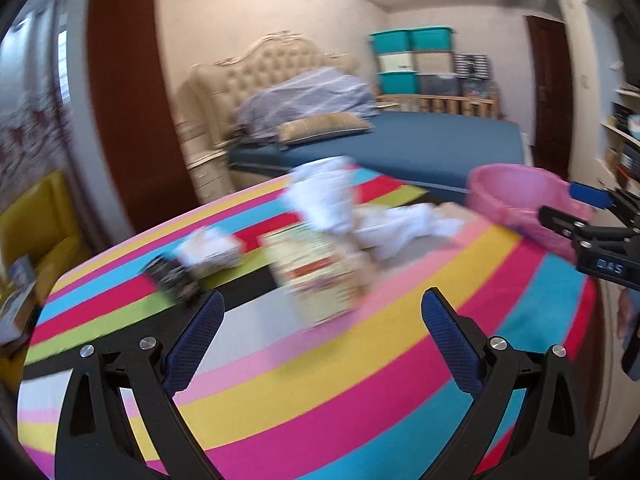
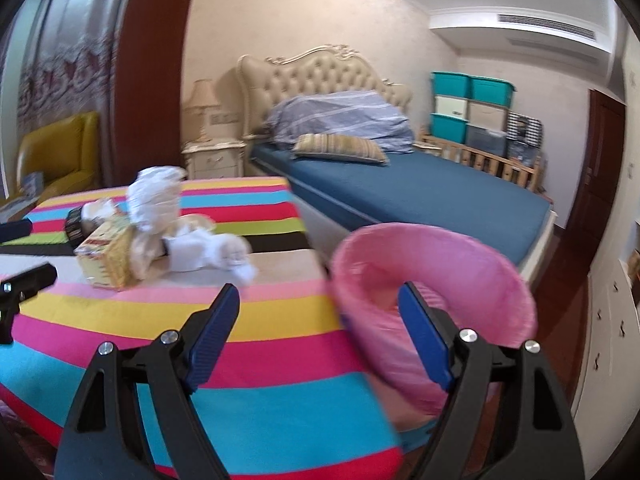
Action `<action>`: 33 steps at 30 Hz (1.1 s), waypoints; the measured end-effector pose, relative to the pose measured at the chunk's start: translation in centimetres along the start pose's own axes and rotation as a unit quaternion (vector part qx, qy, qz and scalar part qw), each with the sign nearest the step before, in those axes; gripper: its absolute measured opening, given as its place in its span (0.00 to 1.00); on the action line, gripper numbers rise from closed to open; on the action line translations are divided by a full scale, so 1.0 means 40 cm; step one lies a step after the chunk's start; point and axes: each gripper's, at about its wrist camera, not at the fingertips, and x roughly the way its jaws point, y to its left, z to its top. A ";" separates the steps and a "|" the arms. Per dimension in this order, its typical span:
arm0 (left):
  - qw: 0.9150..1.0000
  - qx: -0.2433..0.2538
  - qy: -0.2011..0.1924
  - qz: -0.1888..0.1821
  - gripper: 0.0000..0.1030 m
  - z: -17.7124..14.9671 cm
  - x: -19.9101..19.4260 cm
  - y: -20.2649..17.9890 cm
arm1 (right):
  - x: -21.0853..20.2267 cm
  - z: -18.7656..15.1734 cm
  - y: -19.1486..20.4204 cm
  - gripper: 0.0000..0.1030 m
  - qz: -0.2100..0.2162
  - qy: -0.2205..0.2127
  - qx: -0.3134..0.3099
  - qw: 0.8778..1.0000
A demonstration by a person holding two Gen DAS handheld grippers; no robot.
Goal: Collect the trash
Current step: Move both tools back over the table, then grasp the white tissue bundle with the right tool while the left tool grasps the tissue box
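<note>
A heap of trash lies on the striped table (image 1: 360, 380): a yellowish carton (image 1: 316, 272) (image 2: 106, 256), a tall wad of crumpled white paper (image 1: 324, 196) (image 2: 154, 196), a white tissue (image 1: 404, 224) (image 2: 216, 248) and a dark wrapper (image 1: 172, 276) (image 2: 76, 224). A pink-lined bin (image 1: 524, 200) (image 2: 480, 264) stands at the table's right end. My left gripper (image 1: 320, 312) is open and empty, a short way in front of the carton. My right gripper (image 2: 320, 308) is open and empty too, with its right finger in front of the bin's rim.
Behind the table is a blue bed (image 2: 420, 196) with a tufted headboard, a nightstand (image 2: 214, 160) and a yellow armchair (image 2: 60, 156) to the left. Teal storage boxes (image 2: 468, 88) stand at the back and a dark door (image 2: 600, 160) at the right.
</note>
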 end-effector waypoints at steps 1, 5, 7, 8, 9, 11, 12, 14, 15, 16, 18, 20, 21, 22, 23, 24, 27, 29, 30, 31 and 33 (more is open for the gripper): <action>1.000 -0.009 0.003 0.013 0.92 -0.004 0.001 0.025 | 0.006 0.004 0.021 0.77 0.007 0.002 -0.005 1.000; 0.997 -0.060 0.016 0.051 0.92 -0.028 0.005 0.136 | 0.038 0.027 0.107 0.77 0.027 0.012 -0.035 0.999; 0.995 -0.075 0.020 0.057 0.92 -0.038 0.005 0.164 | 0.058 0.040 0.137 0.77 0.029 0.018 -0.053 0.998; 0.995 -0.083 0.023 0.058 0.92 -0.042 0.006 0.176 | 0.072 0.049 0.148 0.77 0.033 0.023 -0.061 0.997; 0.994 -0.087 0.025 0.057 0.92 -0.046 0.006 0.182 | 0.085 0.057 0.153 0.77 0.036 0.028 -0.067 0.997; 0.994 -0.089 0.028 0.054 0.92 -0.049 0.007 0.183 | 0.129 0.074 0.163 0.77 0.034 0.045 -0.075 0.996; 0.994 -0.088 0.028 0.051 0.92 -0.048 0.006 0.180 | 0.155 0.081 0.162 0.77 0.033 0.061 -0.078 0.995; 0.995 -0.081 0.025 0.046 0.92 -0.051 0.000 0.175 | 0.194 0.089 0.160 0.77 0.027 0.083 -0.082 0.993; 0.996 -0.077 0.024 0.046 0.92 -0.050 0.000 0.169 | 0.213 0.093 0.160 0.77 0.025 0.095 -0.084 0.992; 0.996 -0.075 0.024 0.045 0.92 -0.050 0.003 0.164 | 0.237 0.097 0.159 0.77 0.025 0.111 -0.085 0.990; 0.996 -0.075 0.027 0.042 0.92 -0.049 0.011 0.157 | 0.268 0.106 0.161 0.77 0.030 0.129 -0.083 0.988; 0.996 -0.075 0.033 0.038 0.92 -0.050 0.018 0.149 | 0.292 0.113 0.173 0.77 0.041 0.140 -0.087 0.985; 0.996 -0.073 0.035 0.037 0.92 -0.050 0.021 0.143 | 0.304 0.115 0.180 0.77 0.043 0.144 -0.092 0.984; 0.996 -0.070 0.036 0.036 0.92 -0.050 0.023 0.137 | 0.321 0.116 0.191 0.77 0.043 0.149 -0.098 0.983; 0.997 -0.066 0.038 0.035 0.92 -0.050 0.026 0.130 | 0.332 0.118 0.199 0.77 0.045 0.154 -0.101 0.982; 0.997 -0.062 0.039 0.034 0.92 -0.051 0.028 0.125 | 0.341 0.119 0.206 0.77 0.049 0.158 -0.103 0.981; 0.997 -0.052 0.044 0.029 0.92 -0.050 0.034 0.108 | 0.366 0.129 0.230 0.75 0.055 0.161 -0.110 0.979; 0.997 -0.049 0.049 0.024 0.92 -0.049 0.042 0.100 | 0.367 0.134 0.236 0.34 0.058 0.158 -0.112 0.979; 0.997 -0.049 0.053 0.021 0.92 -0.049 0.047 0.096 | 0.362 0.136 0.238 0.34 0.057 0.156 -0.112 0.980; 0.997 -0.048 0.056 0.018 0.92 -0.048 0.051 0.092 | 0.352 0.137 0.238 0.33 0.055 0.152 -0.110 0.981; 0.997 -0.048 0.062 0.012 0.92 -0.047 0.062 0.083 | 0.314 0.132 0.238 0.31 0.065 0.137 -0.104 0.983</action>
